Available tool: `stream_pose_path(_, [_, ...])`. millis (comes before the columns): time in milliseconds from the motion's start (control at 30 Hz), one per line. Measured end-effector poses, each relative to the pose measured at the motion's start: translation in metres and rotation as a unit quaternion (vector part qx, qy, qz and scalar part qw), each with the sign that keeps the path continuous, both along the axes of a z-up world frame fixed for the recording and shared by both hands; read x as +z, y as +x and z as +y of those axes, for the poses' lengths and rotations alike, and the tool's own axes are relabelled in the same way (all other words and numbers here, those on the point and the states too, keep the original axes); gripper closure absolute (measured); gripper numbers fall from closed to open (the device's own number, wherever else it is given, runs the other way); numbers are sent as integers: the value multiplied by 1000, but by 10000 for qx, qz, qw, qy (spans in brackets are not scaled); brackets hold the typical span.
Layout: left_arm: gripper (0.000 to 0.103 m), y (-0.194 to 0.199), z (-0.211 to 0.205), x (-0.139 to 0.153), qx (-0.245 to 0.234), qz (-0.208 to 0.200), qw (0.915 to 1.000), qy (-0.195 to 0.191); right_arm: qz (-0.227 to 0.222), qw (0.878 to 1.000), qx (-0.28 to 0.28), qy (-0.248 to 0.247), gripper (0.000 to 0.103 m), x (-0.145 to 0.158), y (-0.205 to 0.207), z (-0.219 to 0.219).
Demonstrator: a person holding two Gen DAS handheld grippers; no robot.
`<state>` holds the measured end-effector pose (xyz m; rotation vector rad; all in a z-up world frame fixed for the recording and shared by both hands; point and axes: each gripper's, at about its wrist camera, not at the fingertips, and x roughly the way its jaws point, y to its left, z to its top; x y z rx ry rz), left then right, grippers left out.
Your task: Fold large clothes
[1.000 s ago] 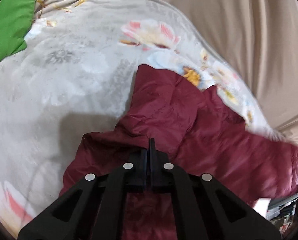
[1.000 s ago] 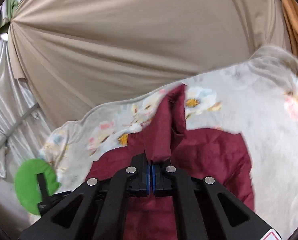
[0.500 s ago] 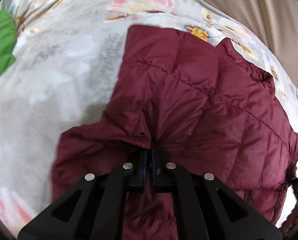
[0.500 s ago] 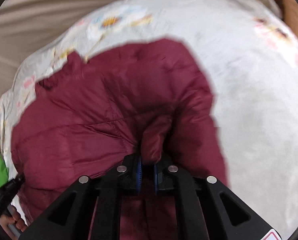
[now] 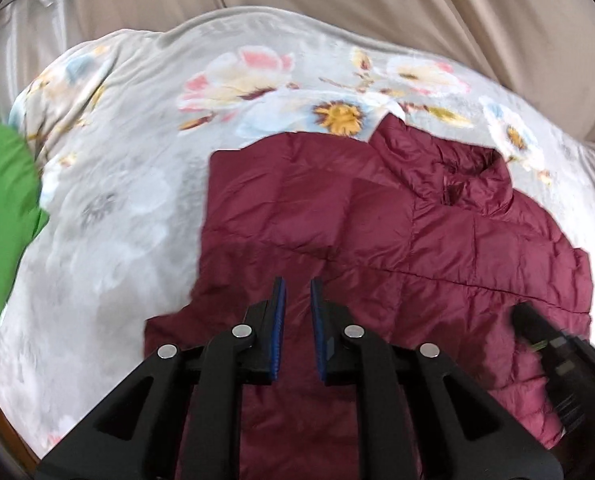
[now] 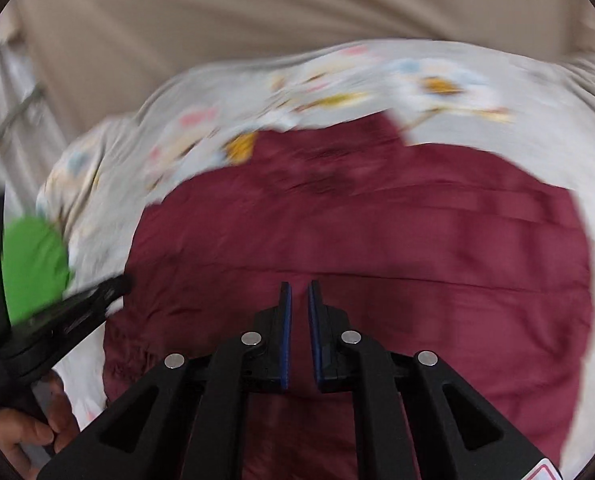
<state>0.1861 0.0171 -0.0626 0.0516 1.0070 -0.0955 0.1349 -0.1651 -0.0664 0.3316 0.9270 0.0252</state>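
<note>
Maroon quilted puffer jacket lying flat on a floral grey blanket over a bed, collar at the far end, long axis running away from both cameras. Left gripper, jaws just opening, stands slightly parted and empty above the near hem. Right gripper likewise stands narrowly parted, holding nothing.
</note>
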Motion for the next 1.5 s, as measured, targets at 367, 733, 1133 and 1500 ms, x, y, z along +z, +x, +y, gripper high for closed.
stream_pose_path(367, [90,28,25,-66,297,510,9974,419,569,9915,-1127,-309,103,-54,-34,-94])
stream_pose_path(733, [80,78,22,-58,575,485,9966,330,496,9794,-1745,-887,103,-34,-19,-154])
stream_pose_path(1133, [80,75,14,-66,419,264,9961,727,865,9790,-1705,-707,103,-69,-7,-162])
stream_pose_path(1500, [39,-92,86,6,237,234,9994,-124,135,9899,-1386,-282,71,21,-186,-152])
